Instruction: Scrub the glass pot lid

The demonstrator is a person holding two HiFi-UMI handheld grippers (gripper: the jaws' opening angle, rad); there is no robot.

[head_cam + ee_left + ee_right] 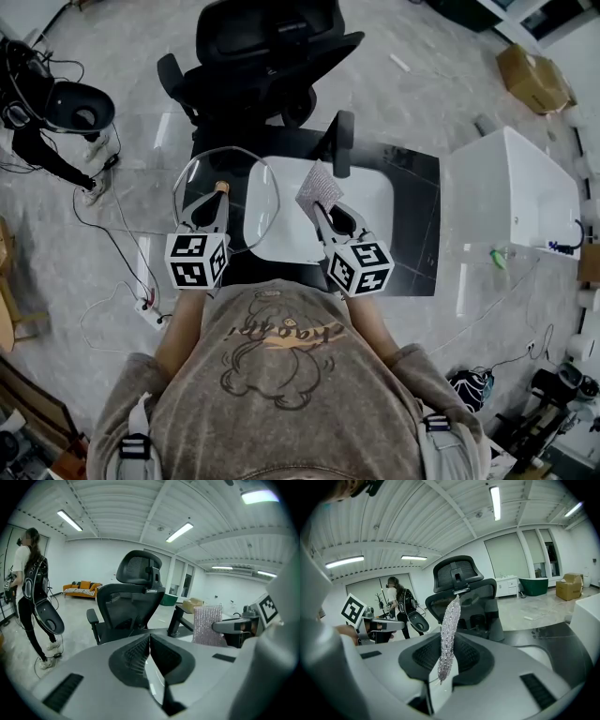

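Observation:
The glass pot lid [239, 202] with a wooden knob [220, 187] is held on edge over the left side of the white basin [366, 202]. My left gripper [214, 204] is shut on it. In the left gripper view the jaws [150, 641] are pressed together with the thin glass edge [157, 684] showing between them. My right gripper [325, 214] is shut on a silver sparkly scrub cloth [319, 190], which stands up from the jaws [447, 656] as a thin strip [449, 625]. The cloth [207, 625] hangs just right of the lid, apart from it.
The basin rests on a black table [417, 225]. A black office chair [267, 56] stands right behind it. A white cabinet [525, 187] is at the right, a cardboard box [534, 75] is far right, and cables [112, 244] trail on the floor at the left. A person [30, 573] stands at the left.

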